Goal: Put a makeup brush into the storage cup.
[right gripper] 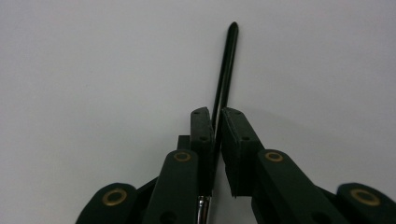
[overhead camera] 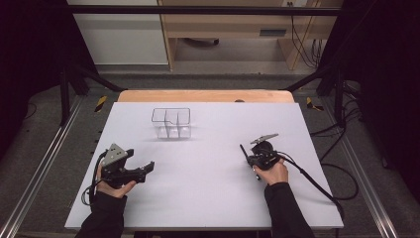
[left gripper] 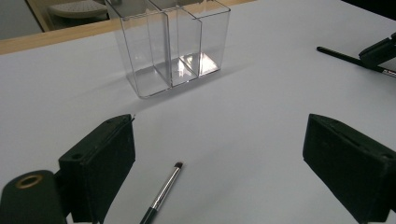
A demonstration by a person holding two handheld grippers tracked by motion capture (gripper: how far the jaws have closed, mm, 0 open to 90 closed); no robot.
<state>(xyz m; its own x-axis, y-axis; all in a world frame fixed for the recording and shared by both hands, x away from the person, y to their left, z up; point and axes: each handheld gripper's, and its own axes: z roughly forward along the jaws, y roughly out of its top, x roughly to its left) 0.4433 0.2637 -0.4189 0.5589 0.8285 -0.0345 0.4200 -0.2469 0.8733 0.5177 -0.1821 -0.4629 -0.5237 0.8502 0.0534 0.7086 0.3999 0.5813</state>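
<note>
A clear plastic organizer (overhead camera: 171, 123) with upright compartments stands at the back middle of the white table (overhead camera: 198, 198); it looks empty in the left gripper view (left gripper: 173, 44). My left gripper (overhead camera: 148, 167) rests at the front left, its jaws wide open (left gripper: 219, 154). A thin makeup brush (left gripper: 163, 193) with a silver ferrule lies on the table between them, untouched. My right gripper (overhead camera: 250, 159) at the front right is shut (right gripper: 217, 114) on a slim black brush handle (right gripper: 226, 65), which pokes out beyond the jaws toward the far left (overhead camera: 243, 150).
A wooden strip (overhead camera: 205, 95) runs along the table's far edge. Black metal frame rails flank the table, and cables (overhead camera: 341, 173) trail over the floor at the right. Bare white surface lies between the two grippers and the organizer.
</note>
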